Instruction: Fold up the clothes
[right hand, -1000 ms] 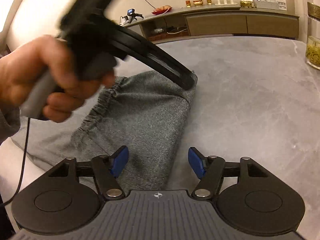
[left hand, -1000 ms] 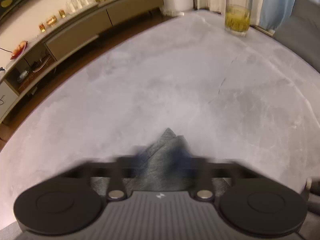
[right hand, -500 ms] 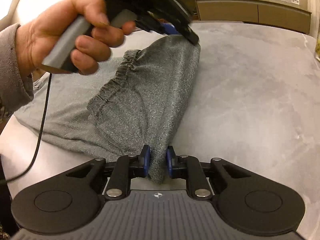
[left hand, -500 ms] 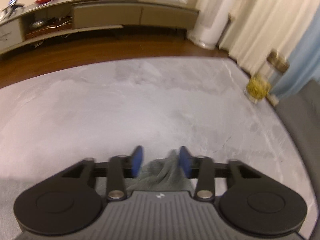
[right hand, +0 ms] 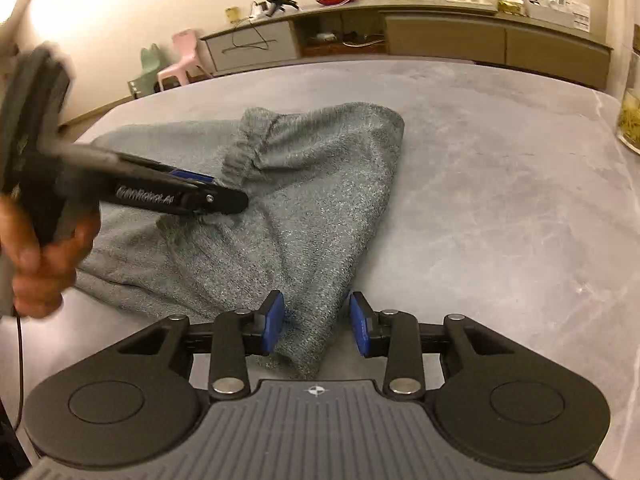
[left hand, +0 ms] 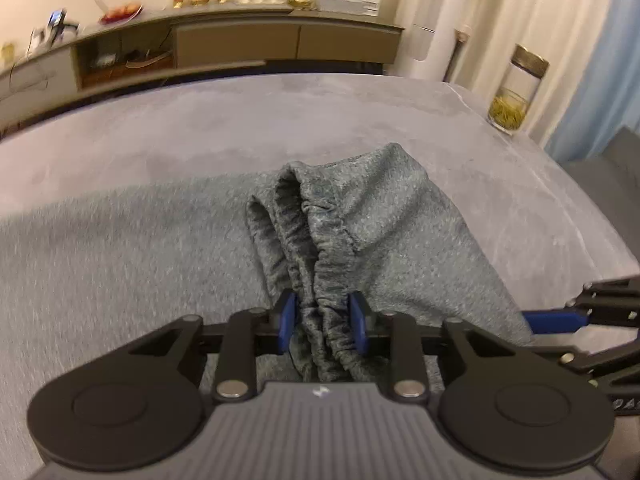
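Observation:
A grey knit garment (left hand: 400,220) (right hand: 320,200) lies folded over on the grey marble table (right hand: 500,200). Its gathered elastic waistband (left hand: 328,240) runs toward my left gripper (left hand: 323,320) (right hand: 236,200). That gripper's jaws are closing, and the bunched band fills the gap between the blue pads. A hand (right hand: 40,264) holds this gripper at the left of the right wrist view. My right gripper (right hand: 316,322) (left hand: 580,312) is at the garment's near corner. Its jaws are opening, and the fabric tip lies loose between the pads with table showing beside it.
A glass jar (left hand: 516,92) (right hand: 630,120) with yellow contents stands at the table's far right corner. A long sideboard (right hand: 480,36) lines the wall behind. Small plastic chairs (right hand: 184,56) sit on the floor at left. A grey sofa (left hand: 600,168) borders the table's right side.
My left gripper let go of the garment's far folded corner and swung back to the waistband. My right gripper pinched the near corner half a second ago and has since spread its jaws.

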Motion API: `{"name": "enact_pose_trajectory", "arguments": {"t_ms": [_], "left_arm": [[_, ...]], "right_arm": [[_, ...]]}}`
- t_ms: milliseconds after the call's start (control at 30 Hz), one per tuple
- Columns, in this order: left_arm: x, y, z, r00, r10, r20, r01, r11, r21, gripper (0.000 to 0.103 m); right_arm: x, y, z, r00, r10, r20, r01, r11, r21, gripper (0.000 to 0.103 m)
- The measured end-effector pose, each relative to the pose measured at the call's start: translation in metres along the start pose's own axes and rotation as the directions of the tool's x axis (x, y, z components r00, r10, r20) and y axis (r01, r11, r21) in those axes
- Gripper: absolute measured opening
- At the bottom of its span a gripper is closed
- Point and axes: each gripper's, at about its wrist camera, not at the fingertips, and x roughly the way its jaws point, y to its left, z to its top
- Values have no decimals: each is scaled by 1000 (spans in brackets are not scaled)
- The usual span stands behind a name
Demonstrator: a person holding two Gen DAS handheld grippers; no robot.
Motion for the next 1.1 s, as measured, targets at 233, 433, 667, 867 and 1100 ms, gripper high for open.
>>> {"name": "enact_pose_trajectory", "arguments": {"t_ms": [233, 433, 667, 867, 1100], "left_arm": [[-6, 4, -11, 1000, -19, 11, 19, 1000, 4, 20], [-39, 11, 13, 990, -81, 116, 86, 996, -37, 27], [26, 13, 37, 998, 64, 15, -64, 998, -15, 30], [-24, 14, 9, 992, -63, 112, 73, 994, -84, 32], [-18, 24, -30, 996, -69, 54, 73, 993, -91, 35]], "right_arm": [[9, 9, 2, 998, -63, -7, 62, 996, -63, 42], [-21, 16, 13, 972, -186, 145, 195, 979, -52, 52], [7, 58, 16, 987, -88, 132, 110, 979, -172, 49], [11, 51, 10, 996, -67, 65, 77, 984, -160, 49], [26, 41, 10, 997, -83, 13, 84, 988, -126, 50]]}}
